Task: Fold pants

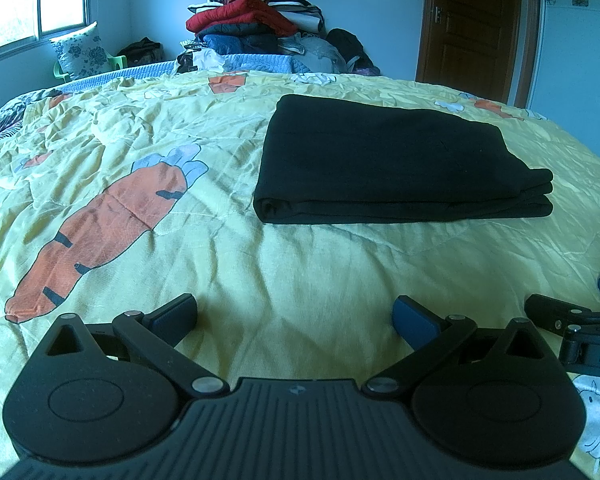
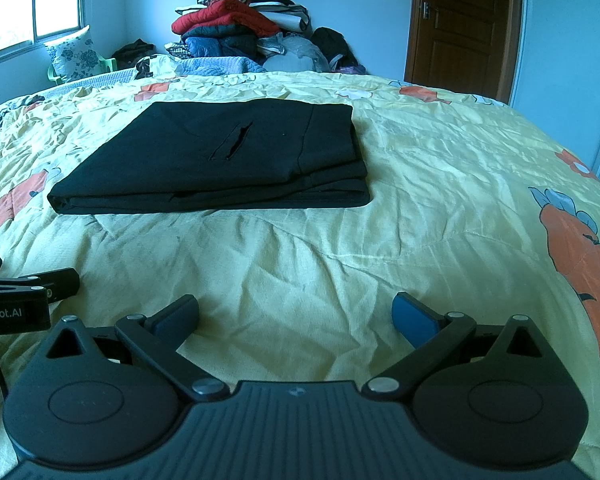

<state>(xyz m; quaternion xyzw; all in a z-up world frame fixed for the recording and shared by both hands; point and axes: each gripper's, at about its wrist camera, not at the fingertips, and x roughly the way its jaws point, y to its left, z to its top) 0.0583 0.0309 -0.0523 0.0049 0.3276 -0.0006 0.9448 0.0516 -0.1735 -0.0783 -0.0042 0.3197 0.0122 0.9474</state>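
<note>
Black pants [image 1: 392, 164] lie folded into a flat rectangle on the yellow carrot-print bedspread [image 1: 292, 272], ahead and right of my left gripper [image 1: 296, 316]. That gripper is open, low over the spread, with nothing between its fingers. In the right wrist view the same folded pants [image 2: 216, 160] lie ahead and to the left, a pocket slit showing on top. My right gripper [image 2: 296, 314] is open too, empty, well short of the pants. Each gripper shows at the edge of the other's view: the right one [image 1: 580, 312], the left one [image 2: 28, 284].
A tall heap of clothes and blankets [image 1: 256, 20] sits at the far end of the bed. A flowered pillow on a green chair [image 1: 84, 52] stands under the window at far left. A brown door [image 1: 472, 28] is shut at the back right.
</note>
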